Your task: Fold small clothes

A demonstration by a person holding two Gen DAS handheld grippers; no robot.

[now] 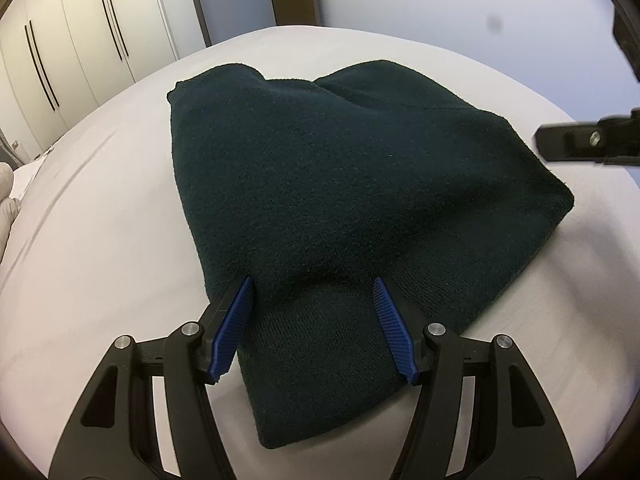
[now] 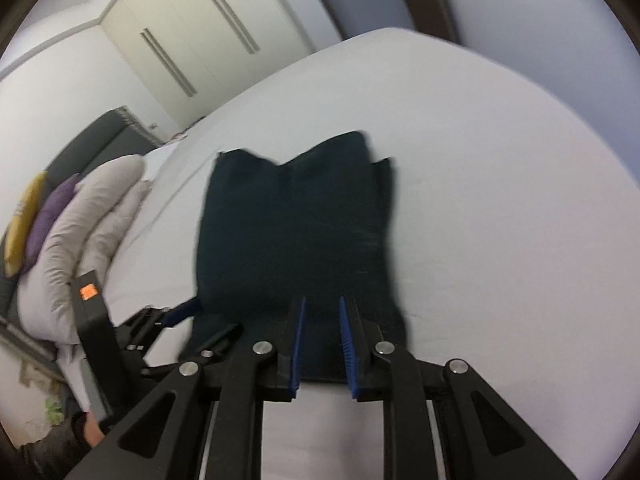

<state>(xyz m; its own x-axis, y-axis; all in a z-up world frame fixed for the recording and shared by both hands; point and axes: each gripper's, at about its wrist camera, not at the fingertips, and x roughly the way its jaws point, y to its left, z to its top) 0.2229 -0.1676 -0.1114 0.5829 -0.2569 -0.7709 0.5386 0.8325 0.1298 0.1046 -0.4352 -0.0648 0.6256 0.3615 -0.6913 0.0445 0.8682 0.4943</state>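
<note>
On the bed [image 1: 100, 240], a dark knit garment [image 1: 340, 200] lies folded on the white sheet, filling the centre of my left view. Its upper layer ends in a fold line just ahead of my left gripper [image 1: 313, 286], with the lower layer running back between the fingers toward 6 o'clock. I have the left gripper wide open, blue pads [image 1: 232, 328] either side of that lower layer, holding nothing. At 3 o'clock in this view I see the tip of my right gripper [image 1: 538, 140] just beside the garment's right edge.

In my right view the garment [image 2: 296, 232] sits at centre, blurred, its far edge notched at 12 o'clock. My right gripper [image 2: 322, 300] stands a narrow gap apart over the near edge; I cannot tell whether it touches the cloth, and nothing is between the pads. The left gripper [image 2: 180, 312] shows at 8 o'clock against the garment's near left corner. Pillows [image 2: 80, 240] are stacked at 9 o'clock, and a wardrobe [image 2: 192, 40] stands at 11 o'clock.
</note>
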